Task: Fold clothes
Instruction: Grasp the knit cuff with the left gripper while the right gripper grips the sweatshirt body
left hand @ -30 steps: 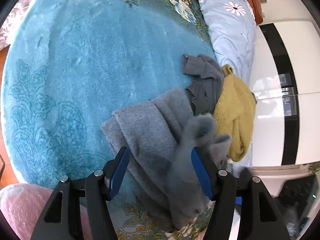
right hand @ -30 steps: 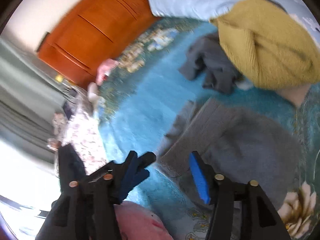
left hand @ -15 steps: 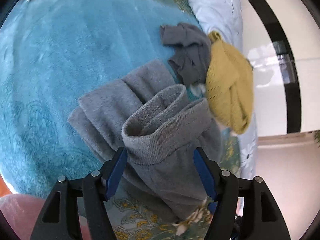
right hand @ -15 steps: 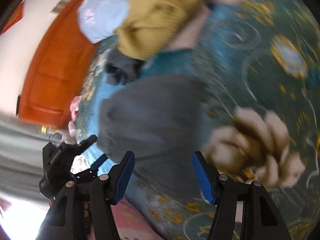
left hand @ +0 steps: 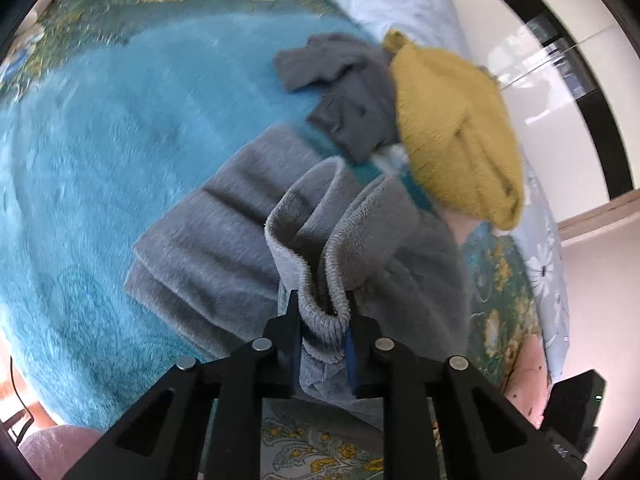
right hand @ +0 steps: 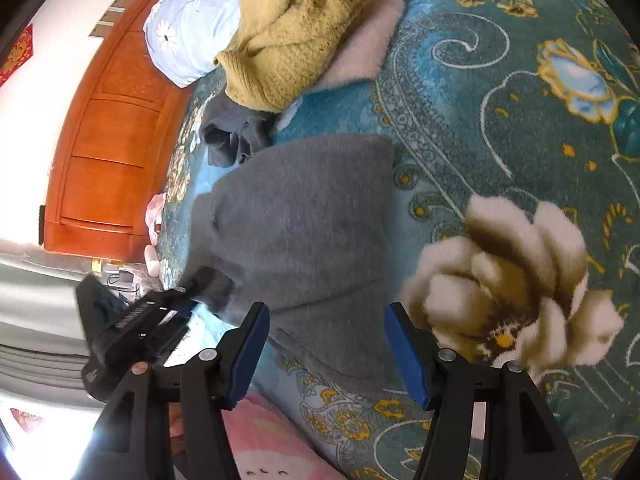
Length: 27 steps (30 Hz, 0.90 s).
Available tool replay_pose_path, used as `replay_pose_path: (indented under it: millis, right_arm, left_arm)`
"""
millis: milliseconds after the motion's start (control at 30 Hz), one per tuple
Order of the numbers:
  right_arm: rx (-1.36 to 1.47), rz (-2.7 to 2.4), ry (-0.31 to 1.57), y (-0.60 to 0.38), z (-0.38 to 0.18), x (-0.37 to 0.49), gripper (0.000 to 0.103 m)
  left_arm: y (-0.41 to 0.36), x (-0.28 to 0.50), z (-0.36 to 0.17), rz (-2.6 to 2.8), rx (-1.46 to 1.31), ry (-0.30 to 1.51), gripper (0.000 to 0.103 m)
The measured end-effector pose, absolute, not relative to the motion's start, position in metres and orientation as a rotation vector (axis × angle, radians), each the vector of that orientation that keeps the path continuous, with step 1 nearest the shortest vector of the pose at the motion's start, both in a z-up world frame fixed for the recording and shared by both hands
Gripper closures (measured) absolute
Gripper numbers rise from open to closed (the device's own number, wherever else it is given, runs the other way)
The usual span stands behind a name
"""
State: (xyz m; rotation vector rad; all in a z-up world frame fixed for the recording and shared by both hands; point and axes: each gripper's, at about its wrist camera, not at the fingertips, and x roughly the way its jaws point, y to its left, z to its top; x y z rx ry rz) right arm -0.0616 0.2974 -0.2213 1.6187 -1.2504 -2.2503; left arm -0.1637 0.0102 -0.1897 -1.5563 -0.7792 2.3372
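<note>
The left gripper (left hand: pixel 322 320) is clamped on the ribbed hem of the grey fleece garment (left hand: pixel 224 248), its jaws pinched nearly together with the cuff bunched between them. The right gripper (right hand: pixel 326 344) stands wide open and holds nothing, poised over the same garment's near edge. The grey piece lies partly doubled over on the bed, so the fold looks begun but not finished: the lifted hem is not yet laid flat. At one o'clock in the left view a dark grey garment (left hand: pixel 344 92) sits crumpled and a mustard knit (left hand: pixel 452 128) is heaped beside it, both apparently unfolded. All rests on a plush teal blanket (left hand: pixel 100 152) with floral borders. A pale blue pillow (right hand: pixel 188 36) and an orange wooden headboard (right hand: pixel 116 152) lie toward ten o'clock in the right view.
</note>
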Motion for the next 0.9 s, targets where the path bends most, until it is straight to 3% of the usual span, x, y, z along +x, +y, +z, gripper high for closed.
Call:
replay_pose_path:
  millis: [100, 233, 300, 433, 567, 733, 900]
  right_arm:
    - [1.618, -2.251, -1.268, 0.3, -0.223, -0.057, 0.039]
    - [1.641, -2.27, -1.267, 0.301, -0.225, -0.059, 0.039]
    - [1.637, -2.259, -1.269, 0.298, -0.224, -0.061, 0.039]
    - [1.583, -2.279, -1.191, 0.287, -0.208, -0.071, 0.039]
    - [1.446, -2.297, -1.078, 0.267, -0.179, -0.1, 0.039]
    - [1.384, -2.275, -0.779, 0.221, -0.146, -0.165, 0.039]
    - [1.487, -2.213, -0.412, 0.165, -0.152, -0.226, 0.039]
  left_arm:
    - [-0.028, -0.146, -0.177, 2.356, -1.355, -1.056, 0.087]
    - [-0.073, -0.147, -0.223, 2.363, -1.656, -1.439, 0.087]
    - [-0.079, -0.147, -0.232, 2.304, -1.673, -1.532, 0.087]
    - [-0.065, -0.151, -0.223, 2.352, -1.679, -1.367, 0.084]
    - [-0.073, -0.15, -0.233, 2.267, -1.715, -1.461, 0.082]
    - [-0.08, -0.142, -0.231, 2.235, -1.628, -1.537, 0.082]
    - [-0.073, -0.148, -0.231, 2.232, -1.646, -1.528, 0.082]
